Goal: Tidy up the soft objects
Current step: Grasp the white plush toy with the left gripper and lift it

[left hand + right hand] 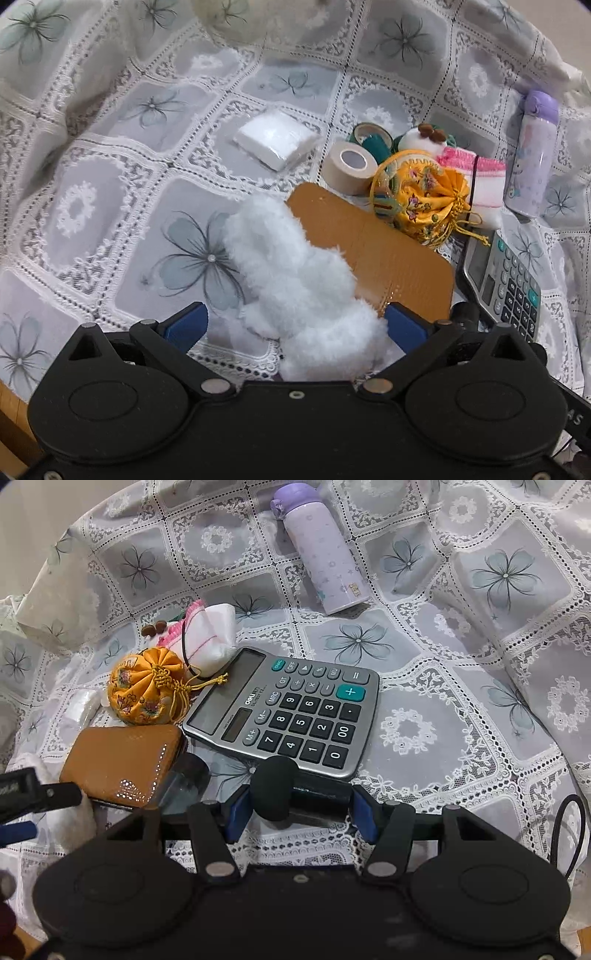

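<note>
A white fluffy soft piece (295, 273) lies on the lace tablecloth (110, 206), partly over a brown flat case (384, 254). My left gripper (295, 312) straddles its near end with jaws wide. The right pad touches the fluff, while the left pad stands clear of it. My right gripper (301, 794) is shut on a black object (275, 790) with a rounded foam-like end, just in front of the calculator (295, 709). Other soft things lie behind: a yellow embroidered pouch (417, 199), a white-and-pink sock bundle (480, 181) and a white packet (275, 140).
Beige and green tape rolls (349, 166) sit behind the case. A purple bottle (325, 554) lies on its side beyond the calculator. A dark clear item (184, 782) sits beside the brown case (122, 760). The table's front edge runs just under both grippers.
</note>
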Tool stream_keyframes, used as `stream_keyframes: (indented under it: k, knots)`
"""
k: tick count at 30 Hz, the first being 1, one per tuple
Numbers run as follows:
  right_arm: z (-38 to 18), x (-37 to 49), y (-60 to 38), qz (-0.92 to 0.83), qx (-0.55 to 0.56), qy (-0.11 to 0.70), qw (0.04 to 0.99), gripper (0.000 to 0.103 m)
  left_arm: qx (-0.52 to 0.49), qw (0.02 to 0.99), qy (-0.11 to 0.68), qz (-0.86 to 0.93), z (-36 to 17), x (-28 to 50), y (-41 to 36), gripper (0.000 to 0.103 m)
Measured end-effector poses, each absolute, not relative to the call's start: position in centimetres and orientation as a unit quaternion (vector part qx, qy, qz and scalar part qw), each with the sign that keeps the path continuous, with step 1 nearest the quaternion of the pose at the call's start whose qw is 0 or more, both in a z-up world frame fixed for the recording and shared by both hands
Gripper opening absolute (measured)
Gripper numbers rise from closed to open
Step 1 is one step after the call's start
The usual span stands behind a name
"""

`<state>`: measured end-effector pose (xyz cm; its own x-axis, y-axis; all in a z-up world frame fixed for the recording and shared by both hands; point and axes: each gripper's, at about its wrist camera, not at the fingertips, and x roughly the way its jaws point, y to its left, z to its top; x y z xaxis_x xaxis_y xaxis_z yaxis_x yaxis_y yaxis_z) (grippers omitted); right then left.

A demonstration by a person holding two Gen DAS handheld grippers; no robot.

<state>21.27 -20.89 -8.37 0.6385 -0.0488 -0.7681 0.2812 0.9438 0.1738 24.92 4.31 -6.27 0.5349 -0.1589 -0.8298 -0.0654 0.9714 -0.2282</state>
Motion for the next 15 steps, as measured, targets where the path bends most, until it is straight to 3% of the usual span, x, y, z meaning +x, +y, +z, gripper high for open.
stream_keyframes:
  k: [3, 15]
  knots:
    - [-8.4, 21.1, -21.0, -0.09, 0.142, 0.416, 0.894, 0.057, -0.107, 0.867, 0.485, -0.045, -6.5, 24.9, 3.4, 0.086]
    - [-8.9, 21.2, -21.2, -0.087, 0.146, 0.418, 0.892, 0.057, -0.098, 0.875, 0.471, -0.057, -6.5, 24.3, 3.0, 0.071]
